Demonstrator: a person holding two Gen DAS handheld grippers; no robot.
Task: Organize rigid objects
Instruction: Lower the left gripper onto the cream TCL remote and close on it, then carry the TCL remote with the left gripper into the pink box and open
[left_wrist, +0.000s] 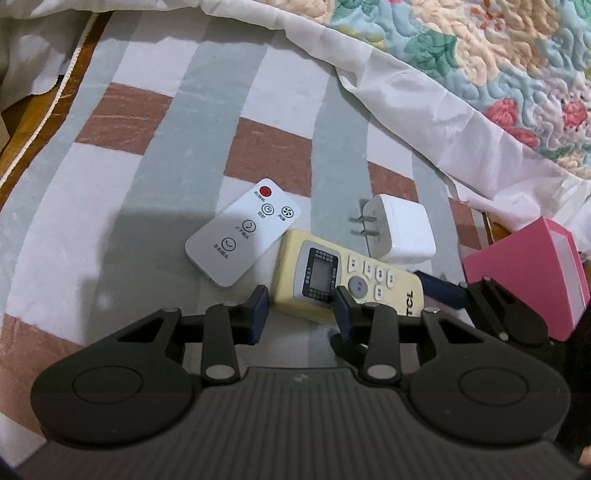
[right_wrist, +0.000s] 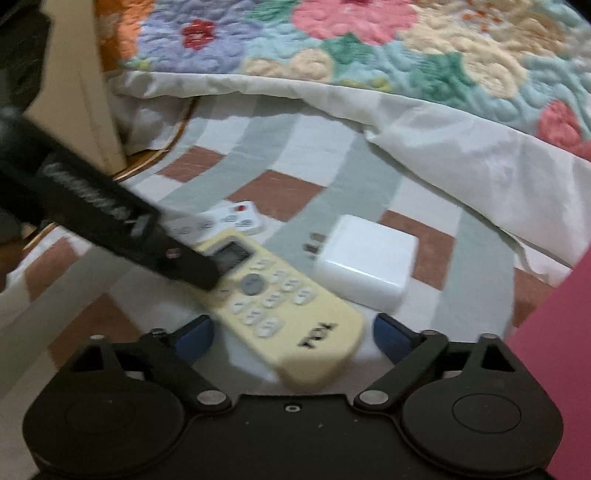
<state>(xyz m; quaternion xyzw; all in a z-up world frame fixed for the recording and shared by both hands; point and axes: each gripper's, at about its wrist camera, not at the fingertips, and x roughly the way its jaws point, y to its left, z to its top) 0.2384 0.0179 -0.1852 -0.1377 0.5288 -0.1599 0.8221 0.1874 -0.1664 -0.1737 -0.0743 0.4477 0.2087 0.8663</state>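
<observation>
Remote (right_wrist: 284, 306) cream, marked TCL, between spread right fingers (right_wrist: 391, 328); left fingers (left_wrist: 258, 310) spread.

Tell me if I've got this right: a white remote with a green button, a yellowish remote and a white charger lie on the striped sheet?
Not quite. The white remote has a red button, not green, as the left wrist view shows. The rest holds: the yellowish remote and the white charger lie on the striped sheet.
</observation>
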